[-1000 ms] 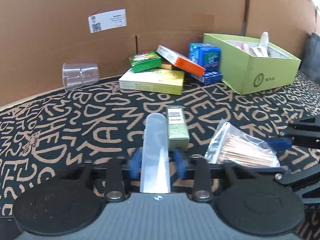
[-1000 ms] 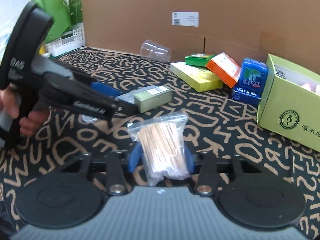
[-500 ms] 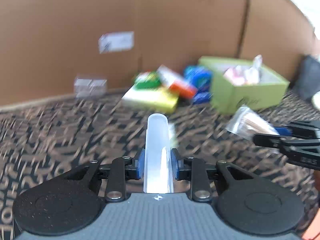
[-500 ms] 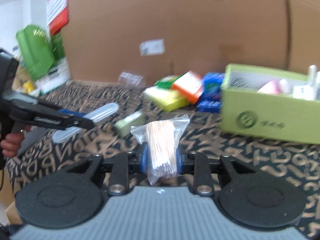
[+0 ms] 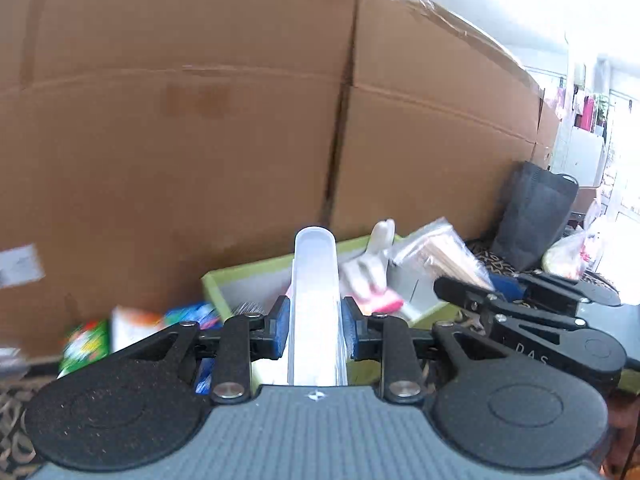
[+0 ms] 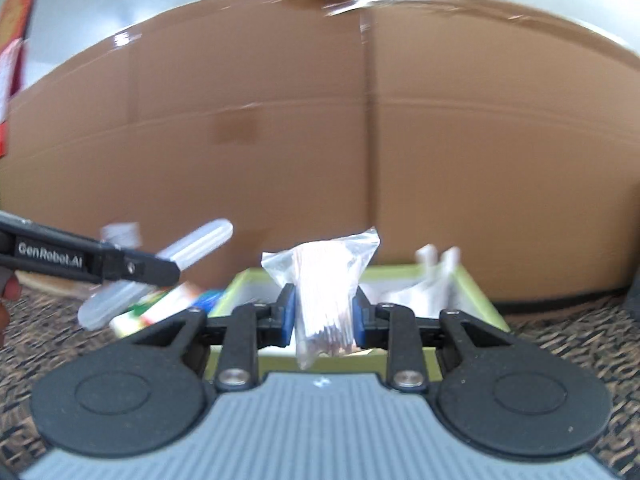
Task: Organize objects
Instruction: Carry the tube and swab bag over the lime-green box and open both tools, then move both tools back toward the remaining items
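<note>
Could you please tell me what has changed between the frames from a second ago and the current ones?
Both grippers lifted off the patterned cloth and swung toward the green box. The left gripper carried the clear tube up in front of it; the right gripper brought the bag of sticks there too. Both grips stayed shut throughout.

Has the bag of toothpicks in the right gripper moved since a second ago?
Yes. The bag of toothpicks, clamped in the right gripper, was lifted off the patterned mat and carried toward the green box.
</note>
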Tool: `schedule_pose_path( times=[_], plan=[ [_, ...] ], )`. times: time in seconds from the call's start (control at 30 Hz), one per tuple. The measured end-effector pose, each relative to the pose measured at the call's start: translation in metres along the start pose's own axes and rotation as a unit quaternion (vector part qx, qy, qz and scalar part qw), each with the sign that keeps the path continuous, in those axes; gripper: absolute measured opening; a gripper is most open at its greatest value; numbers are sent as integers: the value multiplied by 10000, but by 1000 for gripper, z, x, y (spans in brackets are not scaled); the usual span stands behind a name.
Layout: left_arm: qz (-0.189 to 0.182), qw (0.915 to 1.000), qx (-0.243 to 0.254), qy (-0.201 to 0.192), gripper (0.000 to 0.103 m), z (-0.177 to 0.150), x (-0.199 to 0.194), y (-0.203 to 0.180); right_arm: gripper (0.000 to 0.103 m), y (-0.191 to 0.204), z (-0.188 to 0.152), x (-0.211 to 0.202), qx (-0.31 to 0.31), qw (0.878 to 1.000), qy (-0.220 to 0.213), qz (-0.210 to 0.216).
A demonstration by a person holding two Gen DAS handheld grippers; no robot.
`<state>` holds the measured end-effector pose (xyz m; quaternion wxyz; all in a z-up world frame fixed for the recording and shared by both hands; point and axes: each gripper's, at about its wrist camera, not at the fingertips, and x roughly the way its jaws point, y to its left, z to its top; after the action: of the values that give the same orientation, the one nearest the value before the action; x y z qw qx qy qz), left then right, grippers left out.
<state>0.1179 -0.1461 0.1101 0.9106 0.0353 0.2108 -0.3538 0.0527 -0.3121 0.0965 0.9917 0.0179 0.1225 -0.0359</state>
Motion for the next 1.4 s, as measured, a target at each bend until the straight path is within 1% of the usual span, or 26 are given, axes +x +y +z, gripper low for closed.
schedule_pose_path(
  times=[0.13, 0.27, 0.3, 0.37, 0.4, 0.43, 0.47, 0.5, 0.57, 0.6, 0.63, 0.67, 0.8, 0.87, 0.9, 0.97, 1.03, 1.1, 1.17, 1.23, 1.37, 1.4],
  plan=[
    [72, 9998, 18, 166, 28, 9, 49, -14, 27, -23, 7, 36, 74, 9995, 6, -319],
    [252, 9991, 14, 343, 28, 8, 83, -19, 27, -40, 0, 75, 59, 9982, 130, -579],
    [283, 9990, 12, 357, 29, 7, 89, -19, 27, -42, -4, 84, 65, 9980, 176, -608],
    [309, 9989, 26, 341, 29, 2, 98, -16, 32, -47, -14, 105, -13, 9979, 342, -545],
    [279, 9990, 7, 350, 39, -1, 100, -14, 49, -48, -19, 114, -83, 9973, 517, -517],
    [263, 9988, -25, 423, 52, -5, 101, -11, 70, -47, -25, 122, -170, 9957, 708, -569],
    [286, 9985, -73, 467, 75, -9, 100, -10, 73, -45, -31, 124, -269, 9946, 753, -659],
    [331, 9987, -130, 378, 79, -14, 93, -7, 73, -43, -37, 122, -393, 9940, 721, -723],
    [334, 9994, -84, 98, 80, -25, 76, -3, 80, -39, -42, 111, -397, 9946, 511, -816],
    [359, 9993, -11, 64, 80, -28, 68, -3, 90, -39, -43, 104, -355, 9952, 384, -825],
    [392, 9992, 39, 30, 80, -31, 60, -3, 97, -37, -43, 97, -309, 9958, 241, -825],
    [402, 9992, 62, -9, 82, -31, 54, -4, 99, -35, -43, 89, -265, 9963, 127, -813],
    [364, 9992, -79, -115, 82, -35, 21, 2, 103, -23, -32, 63, -185, 9982, -131, -556],
    [392, 9989, -224, -159, 83, -30, 11, 7, 103, -12, -24, 49, -220, 9985, -268, -434],
    [424, 9986, -277, -163, 84, -33, 1, 8, 103, -6, -22, 42, -247, 9984, -319, -390],
    [571, 9978, -314, -127, 85, -42, -22, 10, 103, 6, -19, 28, -249, 9982, -415, -355],
    [797, 9961, -342, -143, 88, -57, -48, 15, 103, 17, -22, 14, -195, 9987, -426, -183],
    [1058, 9934, -410, -157, 91, -73, -71, 22, 103, 26, -29, 5, -60, 9995, -307, 96],
    [1378, 9891, -519, -91, 92, -90, -87, 32, 103, 35, -39, -3, 25, 9994, -78, 342],
    [1644, 9841, -666, 34, 92, -107, -98, 45, 103, 45, -52, -14, 73, 9987, 98, 499],
    [2104, 9726, -885, 442, 92, -134, -102, 72, 103, 67, -78, -16, 278, 9944, 572, 843],
    [2144, 9713, -898, 513, 92, -139, -100, 77, 103, 73, -84, -16, 298, 9924, 705, 959]
  ],
)
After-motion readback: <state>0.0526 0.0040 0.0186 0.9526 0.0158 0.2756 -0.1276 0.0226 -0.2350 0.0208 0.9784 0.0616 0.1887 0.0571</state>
